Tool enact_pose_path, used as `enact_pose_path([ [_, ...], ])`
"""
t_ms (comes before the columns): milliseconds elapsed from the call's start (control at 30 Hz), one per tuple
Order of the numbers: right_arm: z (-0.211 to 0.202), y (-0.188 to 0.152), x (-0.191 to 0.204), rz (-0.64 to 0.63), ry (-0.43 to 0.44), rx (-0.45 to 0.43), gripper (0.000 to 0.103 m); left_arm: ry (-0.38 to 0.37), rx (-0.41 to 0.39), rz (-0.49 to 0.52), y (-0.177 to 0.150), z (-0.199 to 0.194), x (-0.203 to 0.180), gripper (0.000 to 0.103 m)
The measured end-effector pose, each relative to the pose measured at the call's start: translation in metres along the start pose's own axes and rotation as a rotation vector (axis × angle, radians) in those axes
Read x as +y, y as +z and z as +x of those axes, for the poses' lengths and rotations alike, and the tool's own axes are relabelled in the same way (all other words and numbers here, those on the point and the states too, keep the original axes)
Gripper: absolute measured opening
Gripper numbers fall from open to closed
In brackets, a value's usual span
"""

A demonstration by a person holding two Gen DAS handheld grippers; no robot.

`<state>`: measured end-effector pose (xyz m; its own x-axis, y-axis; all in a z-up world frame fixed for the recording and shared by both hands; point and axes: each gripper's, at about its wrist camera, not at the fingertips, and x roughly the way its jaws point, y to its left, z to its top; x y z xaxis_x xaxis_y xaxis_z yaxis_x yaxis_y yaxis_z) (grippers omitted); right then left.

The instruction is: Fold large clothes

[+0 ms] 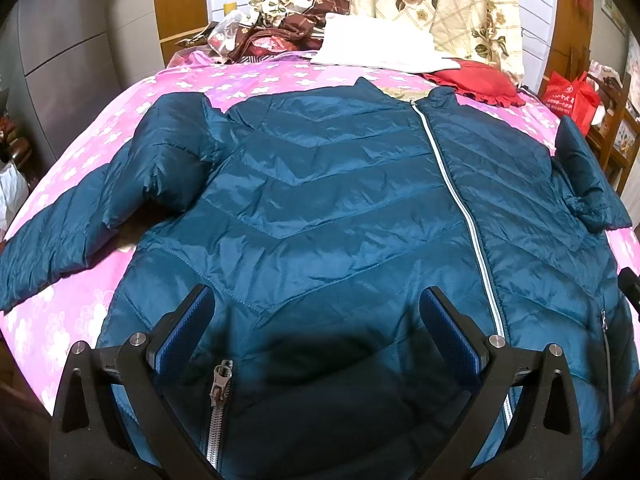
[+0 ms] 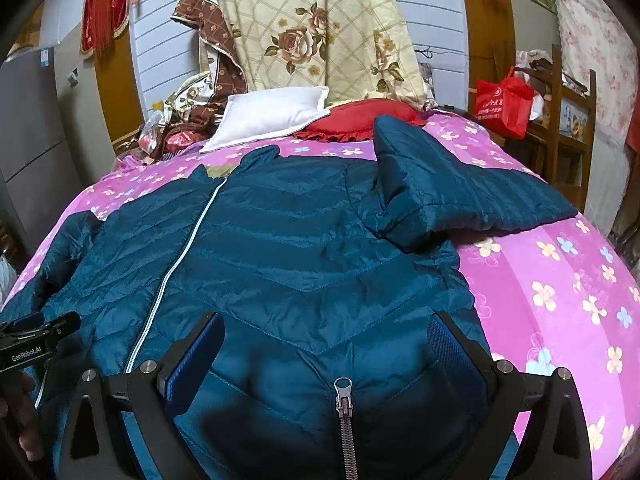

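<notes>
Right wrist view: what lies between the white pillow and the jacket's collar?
Only bare pink floral bedsheet separates the white pillow from the jacket collar; the right wrist view shows this.

A lived-in home bedroom.
There's a bed (image 2: pixel 560 280) under a pink flowered sheet, a white pillow (image 2: pixel 272 120), a red cushion (image 2: pixel 360 120), rose-print bedding (image 2: pixel 320 28) heaped against the headboard, a red shopping bag (image 2: pixel 504 104) alongside.

Teal quilted jacket (image 1: pixel 320 200) lies face-up, zipped, apparently flat on the bed, sleeves spread sideways
</notes>
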<state>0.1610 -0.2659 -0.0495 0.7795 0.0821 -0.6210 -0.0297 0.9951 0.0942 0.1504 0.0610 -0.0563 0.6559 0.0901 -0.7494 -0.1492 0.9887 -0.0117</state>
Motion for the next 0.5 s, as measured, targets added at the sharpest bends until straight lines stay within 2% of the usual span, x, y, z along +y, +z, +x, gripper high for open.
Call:
enact_pose_path([
  [500,-0.0015,0.0001,0.003,-0.001,0.007,-0.008,0.101,0.0,0.0,0.001,0.0,-0.0001,-0.0001,0.103],
])
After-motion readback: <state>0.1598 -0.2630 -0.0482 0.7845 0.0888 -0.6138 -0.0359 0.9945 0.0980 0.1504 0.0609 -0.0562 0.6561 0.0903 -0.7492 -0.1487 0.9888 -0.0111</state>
